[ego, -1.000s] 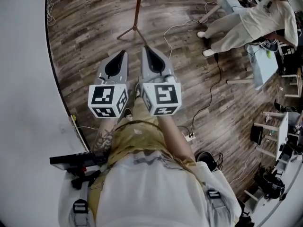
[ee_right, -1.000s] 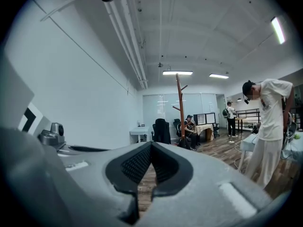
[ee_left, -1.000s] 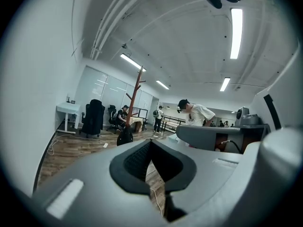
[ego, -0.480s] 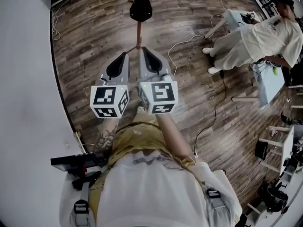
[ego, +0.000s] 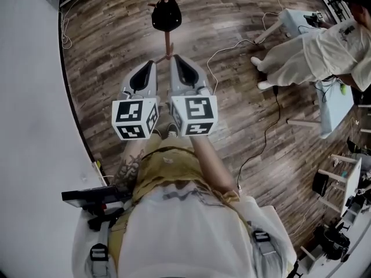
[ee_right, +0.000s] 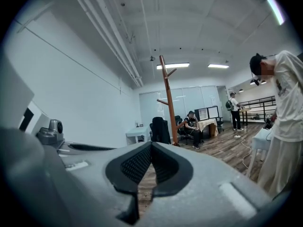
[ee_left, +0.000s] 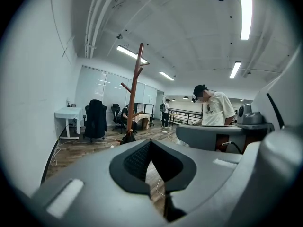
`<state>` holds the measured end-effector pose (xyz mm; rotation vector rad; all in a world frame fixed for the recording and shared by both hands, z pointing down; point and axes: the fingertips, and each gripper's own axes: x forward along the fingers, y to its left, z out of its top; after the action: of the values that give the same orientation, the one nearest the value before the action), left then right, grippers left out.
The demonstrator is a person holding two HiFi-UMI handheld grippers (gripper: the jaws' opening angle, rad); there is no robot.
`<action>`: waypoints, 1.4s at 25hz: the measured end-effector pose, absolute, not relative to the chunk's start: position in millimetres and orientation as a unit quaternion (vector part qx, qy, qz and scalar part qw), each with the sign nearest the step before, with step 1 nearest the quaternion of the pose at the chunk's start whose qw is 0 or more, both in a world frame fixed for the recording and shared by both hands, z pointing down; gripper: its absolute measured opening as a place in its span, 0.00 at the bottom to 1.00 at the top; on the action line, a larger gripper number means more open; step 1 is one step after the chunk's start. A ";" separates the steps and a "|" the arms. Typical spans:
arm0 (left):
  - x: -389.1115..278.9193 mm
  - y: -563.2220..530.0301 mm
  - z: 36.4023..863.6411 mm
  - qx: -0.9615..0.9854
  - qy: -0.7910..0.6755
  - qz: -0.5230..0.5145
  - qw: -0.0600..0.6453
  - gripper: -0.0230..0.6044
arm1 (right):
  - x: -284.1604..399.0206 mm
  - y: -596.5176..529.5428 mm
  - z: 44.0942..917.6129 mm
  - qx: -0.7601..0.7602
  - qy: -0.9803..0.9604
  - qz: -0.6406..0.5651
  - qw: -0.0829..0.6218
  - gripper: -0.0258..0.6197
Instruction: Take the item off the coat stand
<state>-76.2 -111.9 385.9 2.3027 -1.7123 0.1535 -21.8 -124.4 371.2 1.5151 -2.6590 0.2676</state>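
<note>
1. Left gripper (ego: 152, 63): jaws closed tip to tip, with nothing between them. It is held out ahead of the body and close to level. Its marker cube faces the person, and the tattooed left forearm (ego: 130, 170) is behind it.
2. Right gripper (ego: 174, 58): jaws likewise together and empty. It lies just beside the left gripper and parallel to it, with the right forearm (ego: 212, 168) reaching forward.
3. Both grippers point at the coat stand (ego: 168, 41), which is apart from them and further out across the floor.
4. Coat stand: a brown wooden pole with short branch pegs, standing upright. It appears centre-left in the left gripper view (ee_left: 135, 89) and centre in the right gripper view (ee_right: 167, 98).
5. Black item (ego: 166, 14): it sits on the stand's pole, beyond the jaw tips and touched by neither gripper. Its kind cannot be told.
6. Floor (ego: 116, 57): dark wood planks with white and black cables trailing over them.
7. White wall (ego: 29, 126): near left.
8. Standing person in pale clothes (ego: 316, 48): far right, bent over a small white table (ego: 293, 19).
9. Black office chair (ee_left: 95, 119) and white desk (ee_left: 67, 113): far left, past the stand.
</note>
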 end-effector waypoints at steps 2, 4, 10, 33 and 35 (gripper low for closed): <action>-76.8 -112.8 388.0 0.791 -0.594 0.057 0.137 0.03 | -17.2 -124.9 371.7 0.501 -0.860 0.088 0.035 0.04; -74.0 -111.6 389.7 0.791 -0.592 0.060 0.140 0.03 | -13.5 -122.1 373.9 0.503 -0.858 0.095 0.039 0.04; -62.0 -133.9 388.5 0.806 -0.572 0.061 0.140 0.03 | -11.7 -136.0 371.7 0.507 -0.856 0.089 0.051 0.04; -83.8 -322.1 459.4 0.798 -0.561 0.100 0.199 0.03 | -36.7 -326.2 427.1 0.520 -0.838 0.115 0.117 0.04; -82.4 -331.5 468.6 0.790 -0.568 0.108 0.206 0.03 | -33.4 -336.5 429.9 0.513 -0.841 0.120 0.120 0.04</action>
<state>-82.4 -331.5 468.6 2.2010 -1.5816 0.2997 -33.4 -336.5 429.9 1.4982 -2.4582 0.3504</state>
